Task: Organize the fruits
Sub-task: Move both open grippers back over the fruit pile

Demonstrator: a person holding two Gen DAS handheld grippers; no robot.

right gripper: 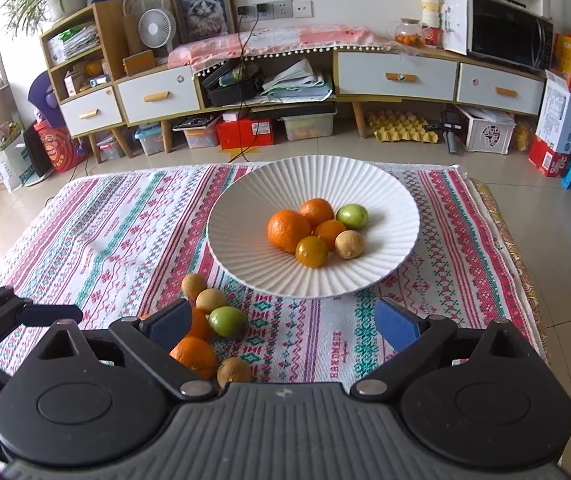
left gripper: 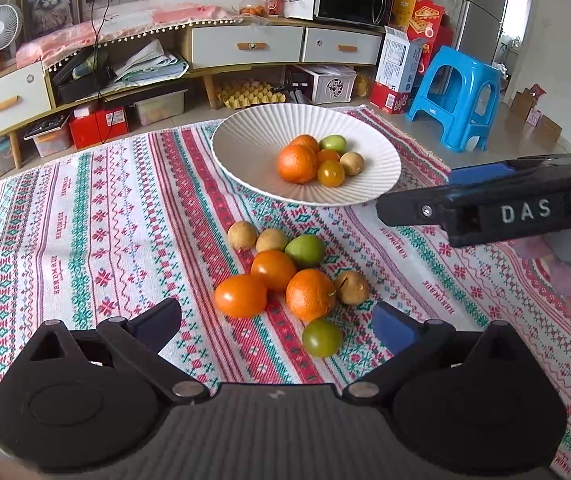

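A white ribbed plate [left gripper: 245, 140] [right gripper: 365, 184] on the patterned cloth holds several fruits: oranges [left gripper: 296, 163] [right gripper: 288, 230], a green one [left gripper: 332, 143] and a brown one [right gripper: 349, 244]. Nearer, a loose cluster lies on the cloth: oranges [left gripper: 310, 294], orange tomatoes [left gripper: 240, 295], a green fruit [left gripper: 305, 250], brown fruits [left gripper: 242, 235] and a green tomato [left gripper: 321, 337]. My left gripper [left gripper: 277, 326] is open and empty just before this cluster. My right gripper [right gripper: 281, 322] is open and empty, short of the plate, the cluster [right gripper: 227, 321] at its left finger; it shows in the left wrist view [left gripper: 485, 208].
The patterned cloth [left gripper: 105, 220] [right gripper: 105, 240] covers a low table. Beyond its far edge are a tiled floor, a long cabinet [right gripper: 285, 80] with drawers, storage boxes and a blue stool [left gripper: 457, 96]. The left gripper shows at the left edge of the right wrist view [right gripper: 13, 316].
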